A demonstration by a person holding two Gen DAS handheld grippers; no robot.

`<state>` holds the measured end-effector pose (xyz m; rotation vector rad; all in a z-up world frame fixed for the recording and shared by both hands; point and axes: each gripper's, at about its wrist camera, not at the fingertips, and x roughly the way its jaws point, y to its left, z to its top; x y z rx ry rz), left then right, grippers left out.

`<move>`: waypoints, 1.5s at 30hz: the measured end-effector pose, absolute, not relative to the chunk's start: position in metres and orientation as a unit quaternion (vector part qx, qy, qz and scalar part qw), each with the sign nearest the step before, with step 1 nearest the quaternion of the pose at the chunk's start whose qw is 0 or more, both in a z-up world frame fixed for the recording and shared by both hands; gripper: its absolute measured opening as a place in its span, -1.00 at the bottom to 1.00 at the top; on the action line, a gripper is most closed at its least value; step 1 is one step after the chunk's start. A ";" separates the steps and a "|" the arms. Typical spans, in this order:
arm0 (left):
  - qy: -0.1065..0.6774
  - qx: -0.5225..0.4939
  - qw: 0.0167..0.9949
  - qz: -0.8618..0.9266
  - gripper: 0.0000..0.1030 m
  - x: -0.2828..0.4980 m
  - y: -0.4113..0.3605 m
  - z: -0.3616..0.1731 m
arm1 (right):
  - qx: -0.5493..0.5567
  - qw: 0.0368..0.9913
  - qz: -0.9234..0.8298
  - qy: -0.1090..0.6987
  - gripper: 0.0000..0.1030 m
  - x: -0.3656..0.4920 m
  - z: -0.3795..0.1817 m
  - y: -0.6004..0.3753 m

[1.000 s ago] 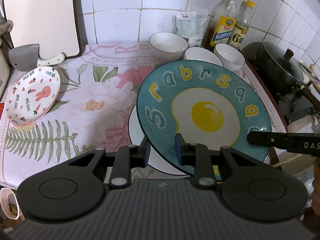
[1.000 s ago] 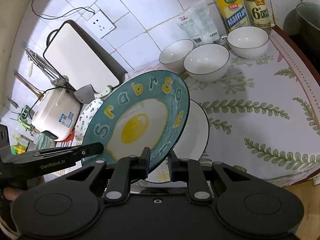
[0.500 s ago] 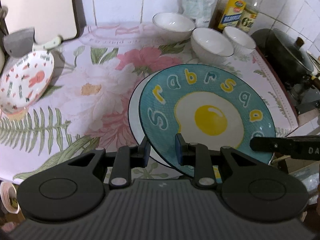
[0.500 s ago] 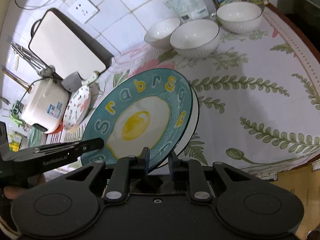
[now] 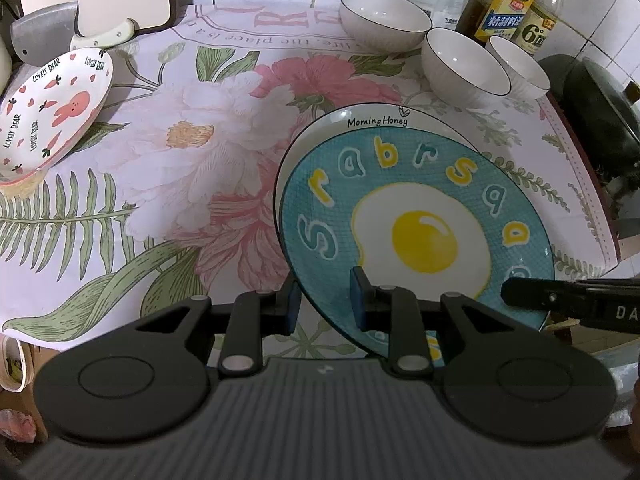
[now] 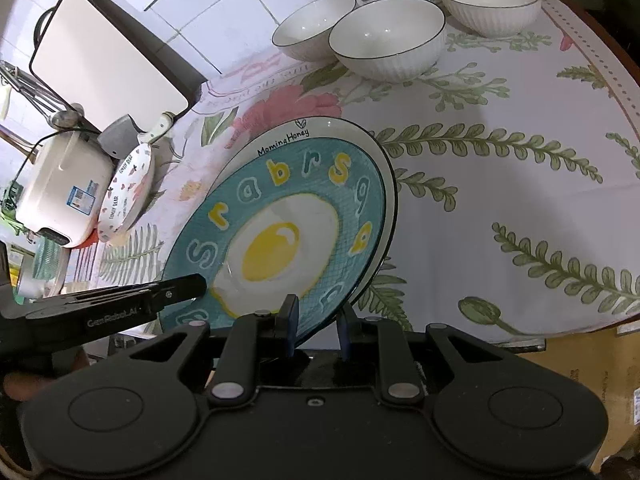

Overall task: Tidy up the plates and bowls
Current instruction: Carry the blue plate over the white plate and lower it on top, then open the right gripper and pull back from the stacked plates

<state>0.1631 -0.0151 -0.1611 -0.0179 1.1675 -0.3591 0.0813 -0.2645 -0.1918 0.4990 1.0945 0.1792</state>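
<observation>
A teal plate with a fried-egg picture (image 5: 420,220) (image 6: 280,236) lies low over a white "Morning Honey" plate (image 5: 376,120) (image 6: 288,138) on the floral cloth. My left gripper (image 5: 325,300) and my right gripper (image 6: 316,322) are each shut on the teal plate's near rim, one finger above and one below. Three white bowls (image 5: 384,16) (image 6: 386,38) stand at the back. A pink rabbit plate (image 5: 48,108) (image 6: 126,192) lies at the left.
Oil bottles (image 5: 508,8) and a plastic bag stand at the tiled wall. A dark pot (image 5: 600,112) sits right of the counter. A cutting board (image 6: 104,52), a cleaver (image 5: 48,36) and a rice cooker (image 6: 60,192) are at the left.
Both grippers have lowered the teal plate from a tilted, raised pose down onto the white plate. Both views have moved closer to the counter.
</observation>
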 end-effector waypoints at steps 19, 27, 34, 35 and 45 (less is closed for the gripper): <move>0.578 -0.008 0.804 -0.140 -0.50 0.177 -0.022 -0.172 | 0.159 0.837 0.042 0.523 -0.46 0.093 -0.189 -0.243; 0.585 -0.006 0.799 -0.137 -0.50 0.176 -0.025 -0.179 | 0.117 0.849 0.020 0.515 -0.46 0.092 -0.188 -0.235; 0.582 0.013 0.802 -0.132 -0.50 0.174 -0.029 -0.178 | 0.126 0.853 0.019 0.506 -0.46 0.088 -0.193 -0.241; 0.583 0.013 0.801 -0.133 -0.50 0.174 -0.029 -0.178 | 0.126 0.854 0.021 0.504 -0.46 0.088 -0.192 -0.241; 0.562 0.023 0.810 -0.167 -0.49 0.159 -0.019 -0.134 | 0.139 0.867 0.071 0.472 -0.44 0.079 -0.149 -0.242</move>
